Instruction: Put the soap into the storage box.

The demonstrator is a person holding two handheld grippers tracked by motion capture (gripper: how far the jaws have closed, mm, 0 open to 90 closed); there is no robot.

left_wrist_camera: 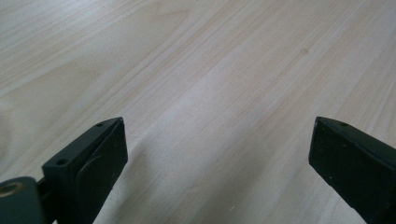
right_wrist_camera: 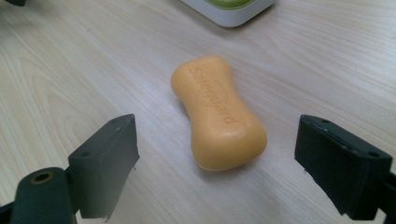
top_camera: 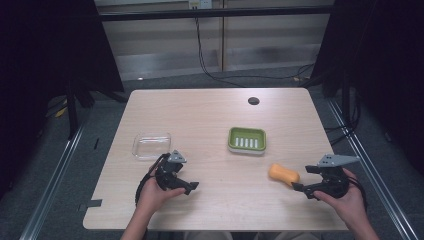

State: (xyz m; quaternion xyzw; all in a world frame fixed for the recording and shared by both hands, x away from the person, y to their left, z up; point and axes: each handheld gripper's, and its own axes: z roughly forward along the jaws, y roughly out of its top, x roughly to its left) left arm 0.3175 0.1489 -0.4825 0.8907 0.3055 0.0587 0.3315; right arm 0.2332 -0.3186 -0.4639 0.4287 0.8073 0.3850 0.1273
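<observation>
On a pale wooden table (top_camera: 210, 115), a person's two hands each hold a black two-jaw gripper near the front edge. At the right, the right gripper (top_camera: 296, 187) rests low on the tabletop, its jaws spread wide and pointing toward an orange bar of soap (top_camera: 284, 173) that lies flat just ahead of them, near but not touching. From the right gripper view, the soap (right_wrist_camera: 217, 112) sits between and slightly beyond the open jaws, its embossed lettering facing up, one rounded end nearest the camera. A green soap dish with a white base (top_camera: 246, 140) stands farther back, a little left of the soap and apart from it; its white corner (right_wrist_camera: 231, 11) shows at the top of the right gripper view. At the left, the left gripper (top_camera: 192, 186) is held just above the table, jaws likewise spread with nothing between them but bare wood. A clear, shallow container (top_camera: 151, 145) lies just behind the left hand (top_camera: 152, 195).
</observation>
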